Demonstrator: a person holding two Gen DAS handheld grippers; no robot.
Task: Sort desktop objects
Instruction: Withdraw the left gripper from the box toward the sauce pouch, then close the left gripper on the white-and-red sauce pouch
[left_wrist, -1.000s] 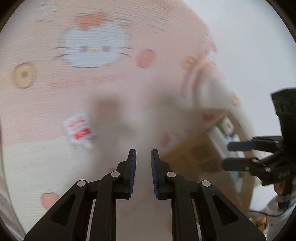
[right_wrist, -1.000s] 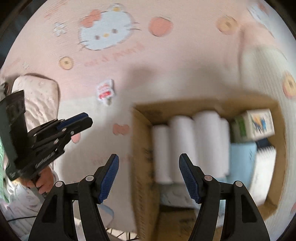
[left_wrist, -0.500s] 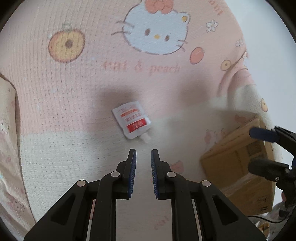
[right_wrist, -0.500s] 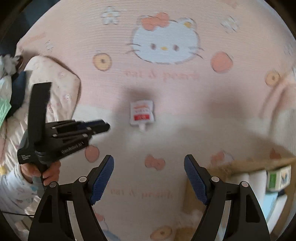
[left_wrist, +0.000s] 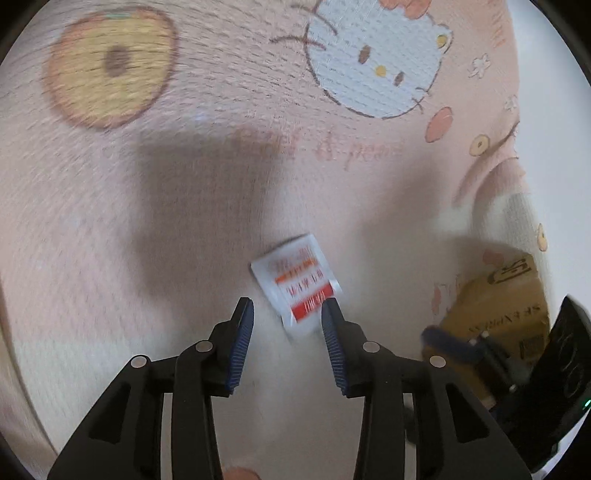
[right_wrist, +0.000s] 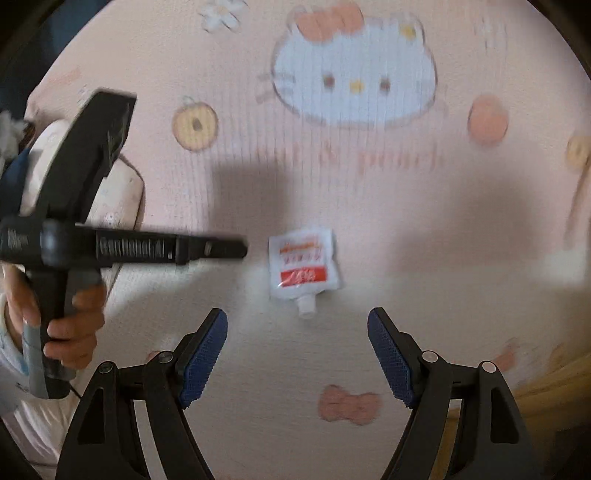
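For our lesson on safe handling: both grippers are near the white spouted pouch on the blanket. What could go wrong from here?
1. The pouch lies flat on the soft blanket, so the opening left gripper, nothing between its fingers yet, may pinch fabric too.
2. The right gripper stands open just short of the same pouch; the two could collide.
3. A hard squeeze might force contents out at the spout.

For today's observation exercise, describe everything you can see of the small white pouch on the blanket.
The pouch is a small, flat, white sachet, glossy like plastic film, with orange print, a red band and a short white spout at one end. It lies flat on the pink cartoon blanket, touching nothing else. Neither set of jaws touches it.
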